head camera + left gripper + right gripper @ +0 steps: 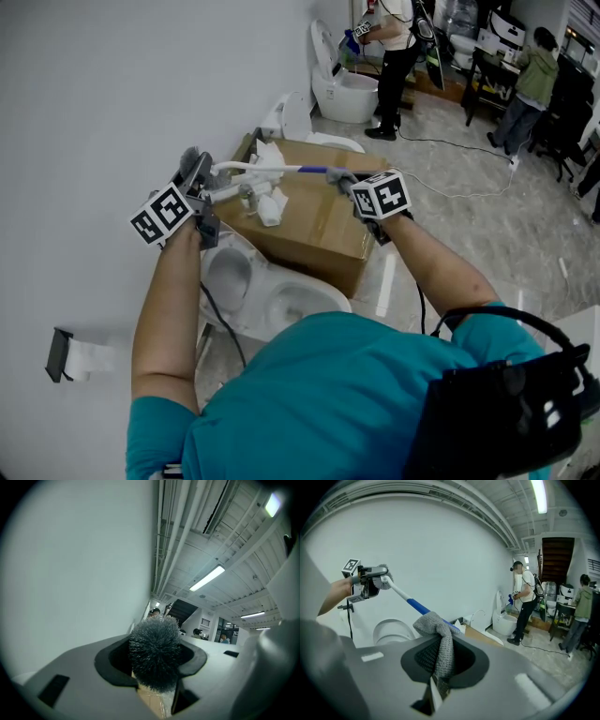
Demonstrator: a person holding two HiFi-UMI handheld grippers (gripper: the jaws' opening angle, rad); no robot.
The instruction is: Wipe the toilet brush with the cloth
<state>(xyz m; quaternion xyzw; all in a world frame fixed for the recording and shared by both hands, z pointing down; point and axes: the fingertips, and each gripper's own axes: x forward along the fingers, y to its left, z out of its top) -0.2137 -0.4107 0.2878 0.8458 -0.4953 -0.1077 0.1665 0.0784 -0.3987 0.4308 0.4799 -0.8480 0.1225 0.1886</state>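
Clamping toilet brush (154, 653) bristles — left gripper (212, 187); right gripper (339, 179) jaws pinch cloth (439, 641) against handle (417, 606).

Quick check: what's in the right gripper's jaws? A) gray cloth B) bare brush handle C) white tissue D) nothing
A: the right gripper view shows the right gripper with its jaws shut on the gray cloth, bunched against the blue section of the toilet brush handle.
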